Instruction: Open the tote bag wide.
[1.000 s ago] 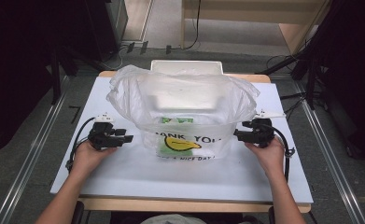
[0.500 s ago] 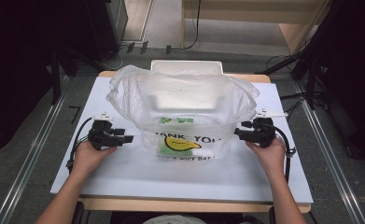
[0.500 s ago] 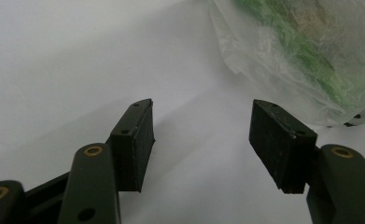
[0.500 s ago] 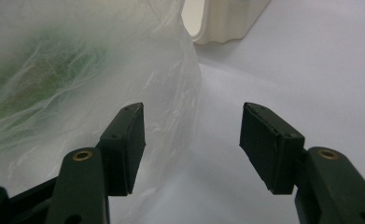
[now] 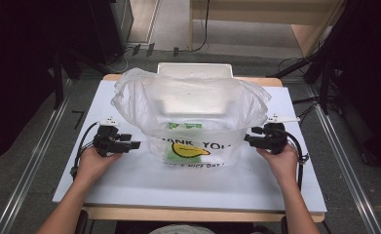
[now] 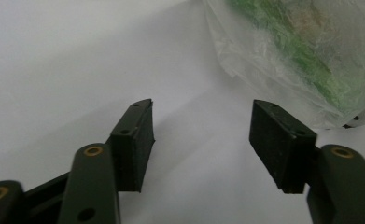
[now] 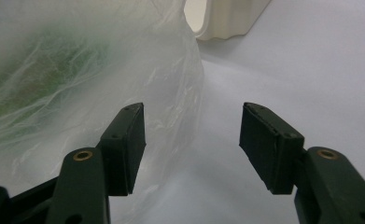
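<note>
The thin translucent plastic bag with yellow and green print stands puffed open in the middle of the white tabletop; the left tongs and the right tongs, one at each side of the bag, are released; the left jaws have just been closing slightly, with nothing between them.

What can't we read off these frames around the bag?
- High view: inside of the plastic bag is hazy through the film; contents unclear.
- High view: the white container behind is half hidden by the bag.
- High view: printed text is cut by folds.
- Left gripper view: green print is blurred.
</note>
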The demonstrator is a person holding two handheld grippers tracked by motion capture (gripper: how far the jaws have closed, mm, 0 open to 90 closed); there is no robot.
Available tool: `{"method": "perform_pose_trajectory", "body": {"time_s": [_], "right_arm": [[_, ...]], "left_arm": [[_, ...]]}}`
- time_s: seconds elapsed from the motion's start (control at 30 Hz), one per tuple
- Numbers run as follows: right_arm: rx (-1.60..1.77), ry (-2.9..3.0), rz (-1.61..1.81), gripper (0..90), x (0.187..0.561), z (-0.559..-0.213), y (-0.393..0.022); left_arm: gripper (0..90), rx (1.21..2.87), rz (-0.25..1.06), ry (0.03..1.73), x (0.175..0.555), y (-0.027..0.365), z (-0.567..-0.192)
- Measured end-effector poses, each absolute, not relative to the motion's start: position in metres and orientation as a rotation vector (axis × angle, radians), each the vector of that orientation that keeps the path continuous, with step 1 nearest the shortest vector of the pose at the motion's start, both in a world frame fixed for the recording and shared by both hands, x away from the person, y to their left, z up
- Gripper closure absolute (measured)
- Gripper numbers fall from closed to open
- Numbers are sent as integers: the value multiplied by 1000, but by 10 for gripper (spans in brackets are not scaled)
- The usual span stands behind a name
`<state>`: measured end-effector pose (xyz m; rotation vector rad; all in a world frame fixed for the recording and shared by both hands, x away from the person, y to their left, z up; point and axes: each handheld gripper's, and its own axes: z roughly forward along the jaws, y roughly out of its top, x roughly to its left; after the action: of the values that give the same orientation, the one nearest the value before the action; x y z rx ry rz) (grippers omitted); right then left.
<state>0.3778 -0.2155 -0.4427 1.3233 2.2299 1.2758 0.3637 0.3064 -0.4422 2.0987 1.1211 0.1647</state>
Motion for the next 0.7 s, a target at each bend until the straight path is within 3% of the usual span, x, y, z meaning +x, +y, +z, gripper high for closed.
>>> {"method": "perform_pose_trajectory", "body": {"time_s": [0.17,0.5,0.7], "right_arm": [[1333,2245,1295,437,379,-441,-217],[1334,2252,1283,430,379,-443,-215],[1328,2265,1255,428,380,-441,-214]], "left_arm": [[484,2092,133,1137,363,304,-441],[492,2088,105,1151,363,301,-442],[566,2063,86,1144,363,302,-439]]}}
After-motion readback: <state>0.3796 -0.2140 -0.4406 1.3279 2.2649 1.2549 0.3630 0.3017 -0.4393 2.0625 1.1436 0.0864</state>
